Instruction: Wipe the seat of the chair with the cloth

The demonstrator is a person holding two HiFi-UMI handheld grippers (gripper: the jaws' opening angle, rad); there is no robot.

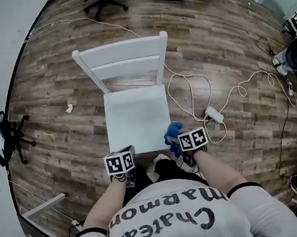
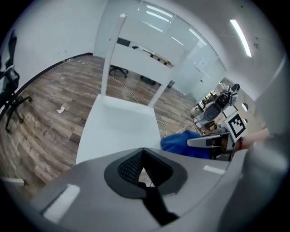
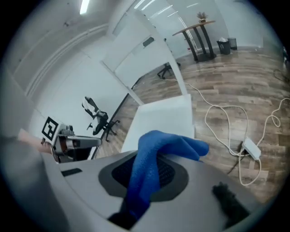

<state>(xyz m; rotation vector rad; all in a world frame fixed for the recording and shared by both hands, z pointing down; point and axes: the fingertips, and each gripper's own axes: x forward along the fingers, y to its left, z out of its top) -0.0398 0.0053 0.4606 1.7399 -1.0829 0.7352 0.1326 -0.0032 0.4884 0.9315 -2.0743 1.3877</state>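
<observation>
Not much of the job looks done here, judging by how things sit. The blue cloth [image 3: 156,154] is pinched between the fingers of the right gripper [image 3: 144,174], with a loose fold flopped forward over them. In the head view it's held at the near right corner of the chair [image 1: 124,50], right at the edge of the seat [image 1: 137,116]. Whether it's actually touching the seat can't be made out.

The left gripper [image 2: 144,157] is held just off the near left corner of the seat. Its fingers are pressed together and nothing is caught between them, so it isn't being used for anything yet.

The seat looks plain white all over. No dirt, streaks or damp patches can be seen, so nothing marks any part as already wiped. Pretty much the whole surface is probably left to do: the cloth would need to be laid flat and dragged across from this corner to the backrest side.

A white cable [image 1: 198,93] is looped on the wooden floor [image 1: 58,87] just right of the chair, well clear of the seat.
</observation>
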